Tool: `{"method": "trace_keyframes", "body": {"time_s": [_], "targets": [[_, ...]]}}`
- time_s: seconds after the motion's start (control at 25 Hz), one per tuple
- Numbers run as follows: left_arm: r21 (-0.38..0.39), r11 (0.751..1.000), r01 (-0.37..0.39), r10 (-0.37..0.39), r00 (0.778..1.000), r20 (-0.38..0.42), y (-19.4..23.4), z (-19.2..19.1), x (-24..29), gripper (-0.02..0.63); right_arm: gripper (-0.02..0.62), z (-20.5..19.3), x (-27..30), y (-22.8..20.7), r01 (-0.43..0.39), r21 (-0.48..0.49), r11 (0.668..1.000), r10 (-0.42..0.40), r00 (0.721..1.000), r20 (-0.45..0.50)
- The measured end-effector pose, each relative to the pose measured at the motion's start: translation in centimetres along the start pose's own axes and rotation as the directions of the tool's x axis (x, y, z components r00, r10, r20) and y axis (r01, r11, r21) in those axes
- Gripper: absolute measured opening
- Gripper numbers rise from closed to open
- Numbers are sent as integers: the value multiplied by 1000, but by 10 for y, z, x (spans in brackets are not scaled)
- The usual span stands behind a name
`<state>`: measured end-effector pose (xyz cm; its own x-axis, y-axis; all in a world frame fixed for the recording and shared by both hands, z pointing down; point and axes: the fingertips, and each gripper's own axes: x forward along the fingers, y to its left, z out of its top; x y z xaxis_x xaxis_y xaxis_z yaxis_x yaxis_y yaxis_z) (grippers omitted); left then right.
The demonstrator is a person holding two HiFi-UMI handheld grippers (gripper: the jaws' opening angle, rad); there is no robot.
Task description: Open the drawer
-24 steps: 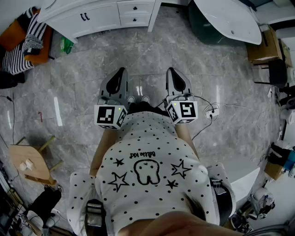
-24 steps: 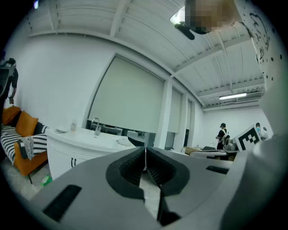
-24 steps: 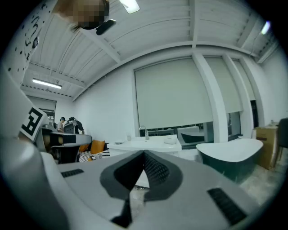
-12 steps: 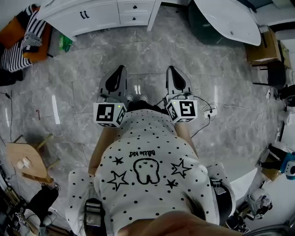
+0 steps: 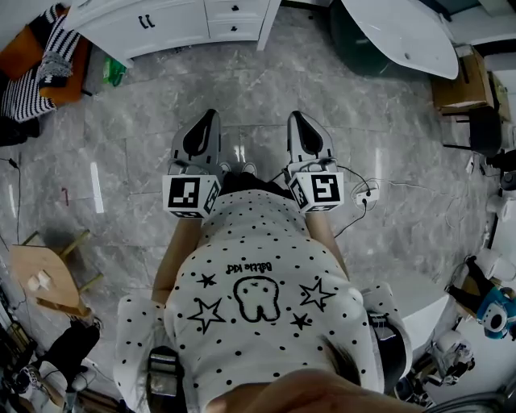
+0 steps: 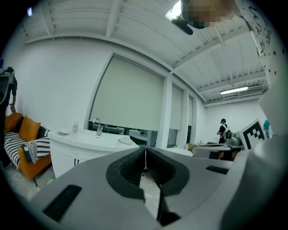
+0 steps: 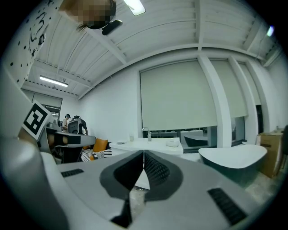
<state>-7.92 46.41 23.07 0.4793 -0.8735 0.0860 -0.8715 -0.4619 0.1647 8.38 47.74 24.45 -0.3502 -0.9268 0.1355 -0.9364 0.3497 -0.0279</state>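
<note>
White drawer (image 5: 234,13) sits well beyond the left gripper (image 5: 212,115) and right gripper (image 5: 296,117), both closed.

I record a grey marbled tile floor (image 5: 387,129). Standing on it: a white cabinet (image 5: 161,28) at the upper left, an orange sofa (image 5: 28,56) in the upper left corner, a bathtub (image 5: 403,36) at the upper right, a cardboard box (image 5: 463,85) near the right edge, and a wooden stool (image 5: 44,282) at the lower left. A power strip (image 5: 367,194) lies right of centre.
</note>
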Motion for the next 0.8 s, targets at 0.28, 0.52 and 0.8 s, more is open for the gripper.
{"method": "trace_keyframes", "body": {"time_s": [0.28,0.52,0.8], "targets": [[-43,999,14,-14,1000,21,-13,-6,18,11,14,-11,0,-15,-6,4,1000,6,1000,-25],[-70,997,30,-28,999,20,-2,-3,37,11,14,-14,24,-18,2,10,1000,-1,999,-46],[-68,997,30,-29,999,18,54,13,83,11,14,1,82,-12,13,34,999,-12,999,-36]]}}
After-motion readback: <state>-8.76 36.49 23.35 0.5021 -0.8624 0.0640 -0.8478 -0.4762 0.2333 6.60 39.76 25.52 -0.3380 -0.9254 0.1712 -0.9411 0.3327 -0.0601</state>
